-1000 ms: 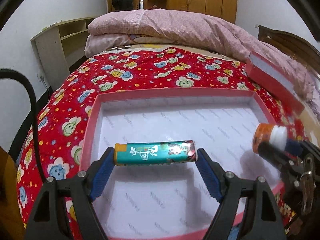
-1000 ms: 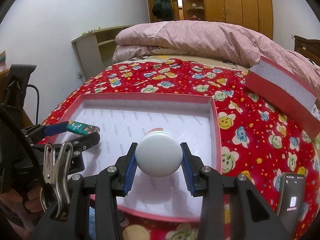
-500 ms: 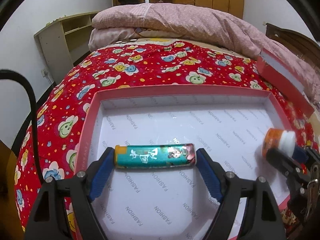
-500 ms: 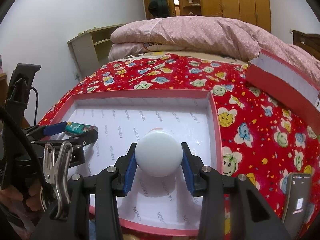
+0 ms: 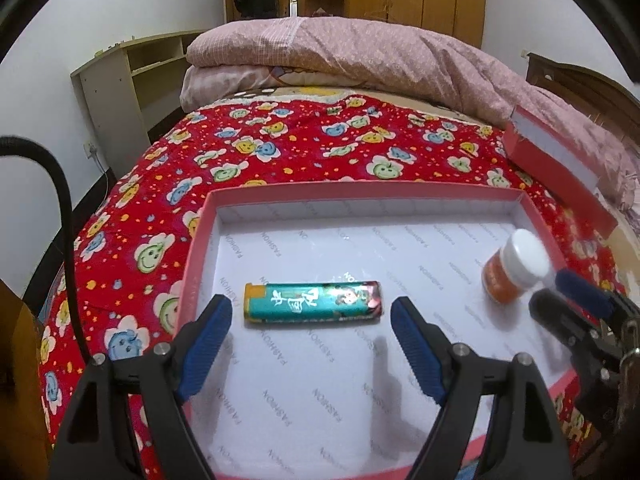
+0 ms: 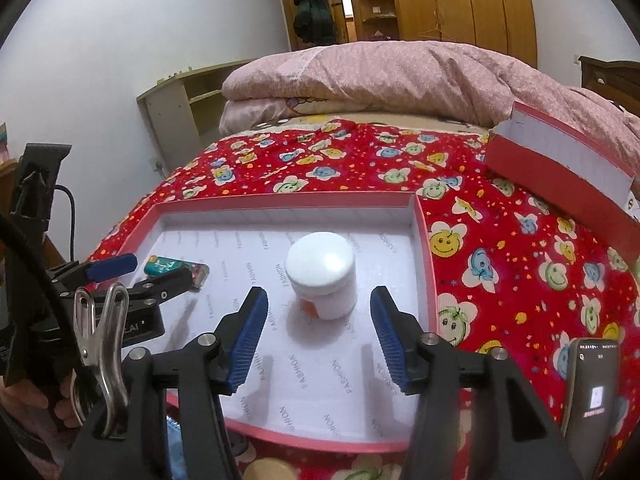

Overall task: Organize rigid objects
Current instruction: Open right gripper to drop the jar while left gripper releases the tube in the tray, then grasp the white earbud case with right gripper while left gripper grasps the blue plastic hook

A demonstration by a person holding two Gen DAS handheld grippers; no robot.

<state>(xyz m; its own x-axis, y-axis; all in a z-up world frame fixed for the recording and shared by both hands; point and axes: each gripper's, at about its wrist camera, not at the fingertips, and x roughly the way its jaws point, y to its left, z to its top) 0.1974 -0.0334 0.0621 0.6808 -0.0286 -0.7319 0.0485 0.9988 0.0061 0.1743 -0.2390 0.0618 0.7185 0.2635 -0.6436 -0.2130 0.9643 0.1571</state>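
A shallow pink box with a white printed floor lies on the red bedspread; it also shows in the right wrist view. A teal lighter lies flat on the box floor, just ahead of my open left gripper, apart from both pads. It also shows in the right wrist view. A small orange jar with a white cap stands upright on the box floor ahead of my open right gripper. The jar also shows in the left wrist view.
A red box lid lies on the bed at the right. A folded pink quilt is at the back. A phone lies on the bedspread at the lower right. A beige shelf unit stands left of the bed.
Both grippers have opened and drawn back. The lighter and the jar, held a second ago, now rest on the box floor.
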